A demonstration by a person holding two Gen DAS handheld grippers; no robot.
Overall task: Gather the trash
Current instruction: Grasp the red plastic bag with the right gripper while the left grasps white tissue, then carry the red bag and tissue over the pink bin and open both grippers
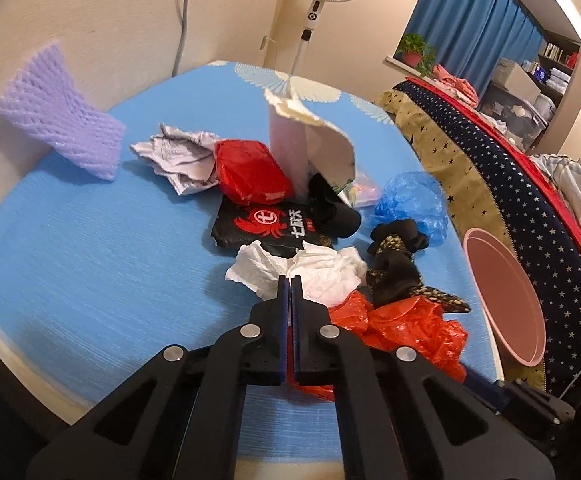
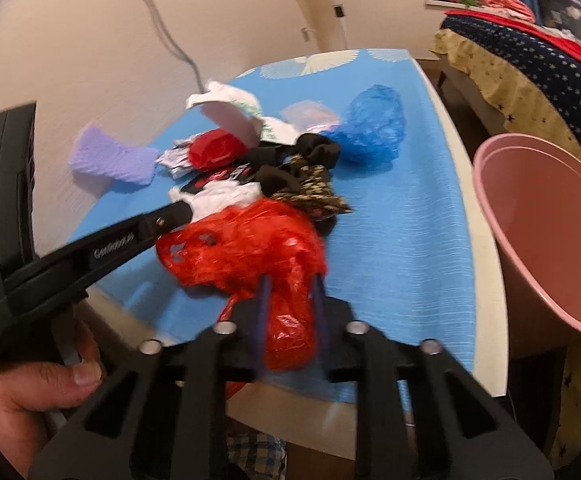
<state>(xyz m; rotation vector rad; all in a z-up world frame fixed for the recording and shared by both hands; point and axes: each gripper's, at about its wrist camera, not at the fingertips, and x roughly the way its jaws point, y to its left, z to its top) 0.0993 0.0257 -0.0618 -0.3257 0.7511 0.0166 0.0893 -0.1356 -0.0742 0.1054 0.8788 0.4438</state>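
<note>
Trash lies heaped on a blue table mat (image 1: 90,260). My left gripper (image 1: 290,280) is shut, its tips pinching a crumpled white tissue (image 1: 326,276); in the right wrist view the left gripper (image 2: 184,210) meets the tissue (image 2: 226,196) from the left. My right gripper (image 2: 292,280) is shut on a crumpled red plastic bag (image 2: 242,248), which fills the gap between the blue pads (image 2: 264,300). That red bag (image 1: 402,328) lies just right of the left gripper. A pink bin (image 2: 550,260) stands off the table's right edge.
Behind the tissue lie a black crab-print pack (image 1: 266,224), a red packet (image 1: 250,172), crumpled paper (image 1: 178,156), curled white card (image 1: 310,140), blue plastic (image 1: 410,204), black-and-gold wrapping (image 1: 394,272) and purple foam net (image 1: 62,120). A star-patterned bed (image 1: 510,168) borders the right.
</note>
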